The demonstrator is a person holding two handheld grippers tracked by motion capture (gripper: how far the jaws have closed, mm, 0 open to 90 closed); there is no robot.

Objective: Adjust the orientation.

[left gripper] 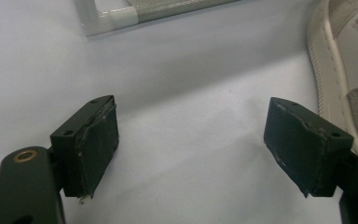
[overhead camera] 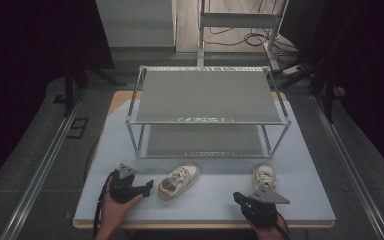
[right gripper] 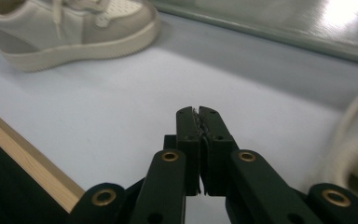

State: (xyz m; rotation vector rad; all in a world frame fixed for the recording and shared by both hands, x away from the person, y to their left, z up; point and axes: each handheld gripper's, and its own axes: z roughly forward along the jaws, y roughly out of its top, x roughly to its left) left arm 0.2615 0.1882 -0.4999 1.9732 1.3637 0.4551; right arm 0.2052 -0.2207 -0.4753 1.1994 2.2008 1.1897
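Two cream sneakers lie on the pale blue table top in front of a two-tier metal shoe rack (overhead camera: pixel 207 95). The left shoe (overhead camera: pixel 179 181) rests at an angle, heel toward me. The right shoe (overhead camera: pixel 264 176) points away, partly behind my right gripper. My left gripper (overhead camera: pixel 149 188) is just left of the left shoe, jaws open and empty; in the left gripper view (left gripper: pixel 191 144) that shoe's sole (left gripper: pixel 326 70) runs along the right edge. My right gripper (overhead camera: pixel 238 197) sits at the table's front right, shut with nothing in it (right gripper: pixel 198 116); the left shoe (right gripper: pixel 74 28) lies farther off.
The rack's lower shelf (overhead camera: pixel 202 140) and upper shelf are bare. A corner of the rack's frame (left gripper: pixel 116 18) is in the left gripper view. The table's wooden front edge (right gripper: pixel 28 163) lies close to my right gripper. Dark floor and rails flank the table.
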